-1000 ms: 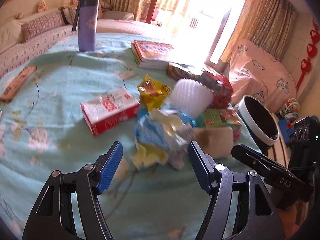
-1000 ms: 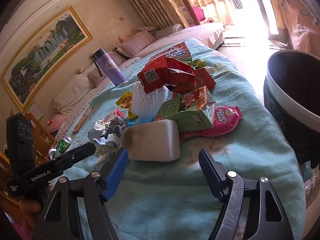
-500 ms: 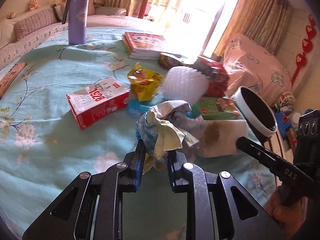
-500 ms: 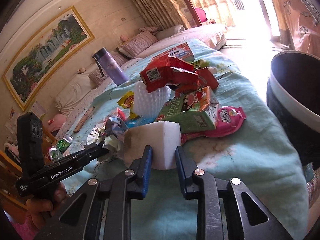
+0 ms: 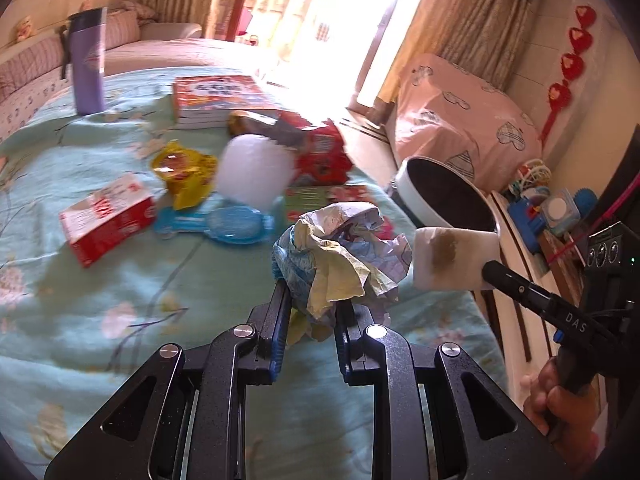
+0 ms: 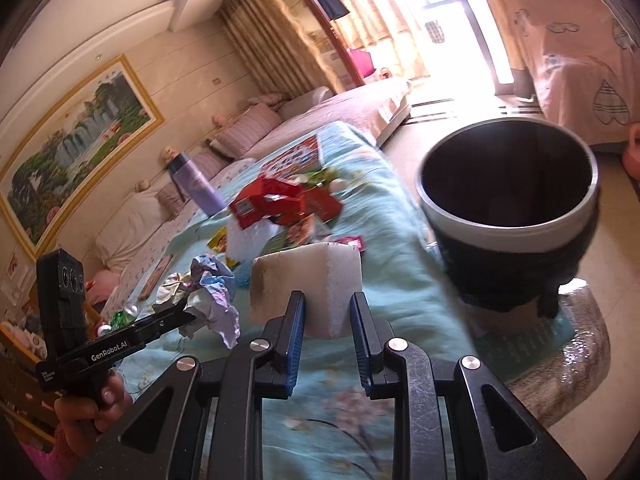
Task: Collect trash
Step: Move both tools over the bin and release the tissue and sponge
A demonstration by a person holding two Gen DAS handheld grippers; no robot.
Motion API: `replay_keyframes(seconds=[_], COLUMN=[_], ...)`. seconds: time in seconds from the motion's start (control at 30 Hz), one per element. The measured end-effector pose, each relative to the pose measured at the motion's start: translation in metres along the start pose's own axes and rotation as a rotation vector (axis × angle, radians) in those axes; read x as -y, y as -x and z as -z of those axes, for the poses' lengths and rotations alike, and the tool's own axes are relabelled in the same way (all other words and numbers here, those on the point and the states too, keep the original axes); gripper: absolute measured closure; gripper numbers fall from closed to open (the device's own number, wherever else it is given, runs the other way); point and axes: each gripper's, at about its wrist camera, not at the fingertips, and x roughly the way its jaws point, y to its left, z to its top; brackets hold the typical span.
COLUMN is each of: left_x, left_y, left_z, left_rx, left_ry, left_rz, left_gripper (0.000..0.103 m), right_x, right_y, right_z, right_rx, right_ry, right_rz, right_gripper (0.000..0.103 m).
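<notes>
Crumpled paper (image 5: 340, 256): clamped in left gripper (image 5: 310, 304), fingers nearly closed, raised above blue bedspread (image 5: 120, 280).
Foam block (image 6: 308, 288): stained, pinched by right gripper (image 6: 326, 312), fingers narrowed on it.
Trash bin (image 6: 508, 216): on floor beside bed, just beyond block.
Remaining litter: red carton (image 5: 106, 218), yellow wrapper (image 5: 184, 172), farther back.

The left tongs (image 5: 310, 300) have their tips buried under the crumpled paper wad (image 5: 344, 256), so the contact is unseen. The right tongs (image 6: 326, 316) cover the lower part of the stained white foam block (image 6: 308, 280). The white foam cup (image 5: 256, 172) and red carton (image 6: 276, 200) are motion-blurred, print unreadable. The trash bin (image 6: 508, 240) hides the floor mat (image 6: 576, 344) beneath it. The bed (image 5: 120, 312) runs past the left wrist view's bottom and left edges.
</notes>
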Motion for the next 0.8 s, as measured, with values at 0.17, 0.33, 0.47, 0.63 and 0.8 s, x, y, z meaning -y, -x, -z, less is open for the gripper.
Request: replay_keyframes(seconds=[0.17, 0.33, 0.47, 0.63, 0.8], left_x=[0.029, 0.056, 0.077, 0.1, 0.116], left_y=[-0.009, -0.023, -0.033, -0.047, -0.067], left_z=[-0.007, -0.018, -0.03, -0.043, -0.058], left_rx=[-0.005, -0.017, -0.015, -0.022, -0.036], left_ry=[-0.052, -0.096, -0.129, -0.175, -0.198], left_rz=[0.033, 0.057, 0.072, 0.088, 0.095], left_gripper=[0.084, 0.084, 0.084, 0.084, 0.084], right_x=[0.019, 0.036, 0.051, 0.067, 0.083], right_y=[0.015, 0.026, 0.033, 0.038, 0.035], right_z=[-0.01, -0.019, -0.029, -0.046, -0.06], right_rx=[0.04, 0.074, 0.103, 0.13, 0.144], right_ry=[-0.02, -0.041, -0.048, -0.041, -0.037], right_rz=[0.044, 0.081, 0.113, 0.158, 0.197], right_gripper=[0.08, 0.08, 0.08, 0.08, 0.08])
